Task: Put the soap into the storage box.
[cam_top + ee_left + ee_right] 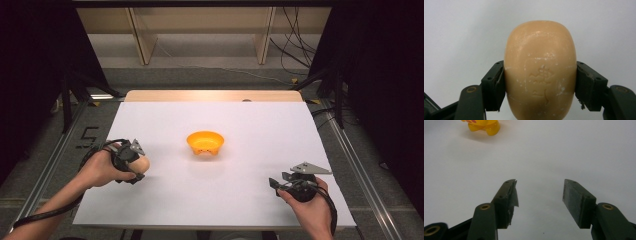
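A tan oval bar of soap with a stamped mark is clamped between the two jaws of my left gripper. From above, that left gripper sits at the table's left, with the soap sticking out toward the middle. An orange bowl on small feet stands at the centre of the white table; it shows again as the orange bowl at the top left of the right gripper view. My right gripper is open over bare table, and from above the right gripper is near the front right.
The white table surface has a wooden strip along its far edge. Metal rails run along both sides of the table, and cables lie on the floor beyond. A shelf frame stands at the back.
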Tool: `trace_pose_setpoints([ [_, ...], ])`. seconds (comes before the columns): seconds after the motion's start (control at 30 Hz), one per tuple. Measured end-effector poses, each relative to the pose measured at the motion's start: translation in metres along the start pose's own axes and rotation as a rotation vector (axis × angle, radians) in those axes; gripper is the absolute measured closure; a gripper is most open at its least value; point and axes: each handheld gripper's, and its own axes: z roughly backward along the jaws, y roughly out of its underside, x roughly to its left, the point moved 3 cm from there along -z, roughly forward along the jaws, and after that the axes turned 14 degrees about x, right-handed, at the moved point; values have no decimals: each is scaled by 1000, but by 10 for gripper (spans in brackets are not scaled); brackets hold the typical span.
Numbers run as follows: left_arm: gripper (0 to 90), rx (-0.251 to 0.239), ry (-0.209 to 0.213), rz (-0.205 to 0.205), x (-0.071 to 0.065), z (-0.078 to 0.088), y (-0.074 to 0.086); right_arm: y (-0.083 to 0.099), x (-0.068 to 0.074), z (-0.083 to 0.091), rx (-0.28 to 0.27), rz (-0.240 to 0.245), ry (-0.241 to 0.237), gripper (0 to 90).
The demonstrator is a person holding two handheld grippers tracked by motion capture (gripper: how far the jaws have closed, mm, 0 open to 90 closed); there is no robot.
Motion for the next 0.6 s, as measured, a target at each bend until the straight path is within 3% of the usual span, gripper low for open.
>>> trace_pose_setpoints([
  [0.07, 324, -4, 1, -2, 0, 1, -3, 1, 4, 0, -5, -48, -24, 447],
  [0.1, 324, -3, 0, -10, 1, 3, -6, 1, 1, 0, -10, -19, -24, 447],
  [0.13, 324, -3, 0, -10, 1, 3, -6, 1, 1, 0, -10, -19, -24, 447],
  [0.17, 324, -10, 8, 7, 0, 2, -7, 1, 0, 1, -18, -6, -4, 447],
  [0.2, 324, -5, 1, -13, 1, 3, -8, 1, 1, 2, -16, -19, -11, 447],
  [0.43, 324, -13, 2, -19, 3, 5, -17, 3, 0, 2, -41, -17, -13, 444],
  [0.47, 324, -14, 2, -23, 3, 5, -19, 5, 2, 4, -23, -48, -3, 443],
  [0.6, 324, -20, 1, -33, 4, 6, -23, 5, 0, 4, -33, -24, -1, 442],
])
